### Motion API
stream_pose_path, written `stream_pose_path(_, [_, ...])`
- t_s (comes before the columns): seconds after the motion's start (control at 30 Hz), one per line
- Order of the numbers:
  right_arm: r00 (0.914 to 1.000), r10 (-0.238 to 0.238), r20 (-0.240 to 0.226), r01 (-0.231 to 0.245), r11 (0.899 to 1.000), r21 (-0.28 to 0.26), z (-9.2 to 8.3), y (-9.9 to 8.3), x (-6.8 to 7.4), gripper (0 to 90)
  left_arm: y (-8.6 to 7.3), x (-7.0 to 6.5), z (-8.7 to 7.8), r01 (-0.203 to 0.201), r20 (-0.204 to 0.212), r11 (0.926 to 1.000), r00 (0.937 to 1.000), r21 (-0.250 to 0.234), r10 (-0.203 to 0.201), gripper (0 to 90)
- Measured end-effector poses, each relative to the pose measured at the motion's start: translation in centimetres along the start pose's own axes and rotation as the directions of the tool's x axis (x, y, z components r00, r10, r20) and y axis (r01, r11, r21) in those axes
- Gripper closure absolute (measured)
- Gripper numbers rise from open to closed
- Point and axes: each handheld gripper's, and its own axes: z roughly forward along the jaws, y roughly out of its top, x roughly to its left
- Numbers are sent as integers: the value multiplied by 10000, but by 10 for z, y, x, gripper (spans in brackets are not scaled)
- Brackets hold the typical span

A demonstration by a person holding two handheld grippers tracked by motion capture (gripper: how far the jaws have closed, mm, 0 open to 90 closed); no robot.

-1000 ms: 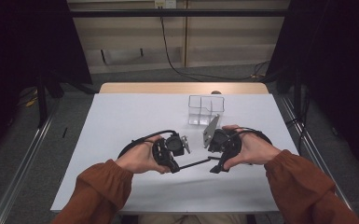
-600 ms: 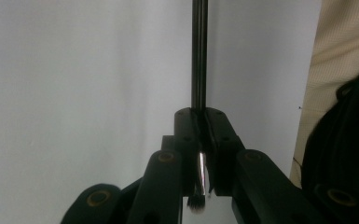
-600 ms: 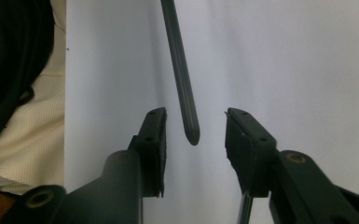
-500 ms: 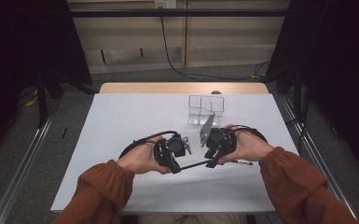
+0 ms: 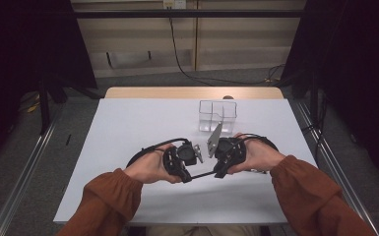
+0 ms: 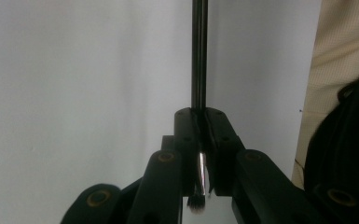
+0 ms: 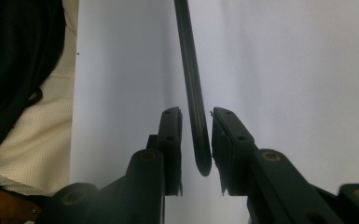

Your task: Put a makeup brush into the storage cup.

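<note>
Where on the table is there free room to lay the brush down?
Free: the left half of the table, left of the clear organizer, and the near strip by the front edge. Crowded: the middle, where the left gripper and right gripper hold the brush.

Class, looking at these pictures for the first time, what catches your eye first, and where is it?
A thin black brush bridges both claws near the table's front: the left claw is shut on its bristle end, while the right claw has been closing around its handle tip. Behind them stands a clear organiser box.
</note>
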Motion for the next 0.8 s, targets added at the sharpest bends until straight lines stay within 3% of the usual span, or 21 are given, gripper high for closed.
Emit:
stream_pose_path(0.17, [9999, -54, -106, 55, 10000, 27, 1, 1, 1, 810, -1, -1, 1, 7, -21, 10000, 10000, -31, -8, 843])
stream_pose_path(0.43, [9997, -139, -217, 138, 9999, -48, 3, -3, 0, 834, 0, 0, 2, -321, -143, 9995, 9994, -16, 321, 841])
stream_pose_path(0.8, [9989, -73, -460, 59, 9995, -311, 3, -6, -2, 839, -5, 1, 2, -385, -103, 9978, 9992, -533, 381, 824])
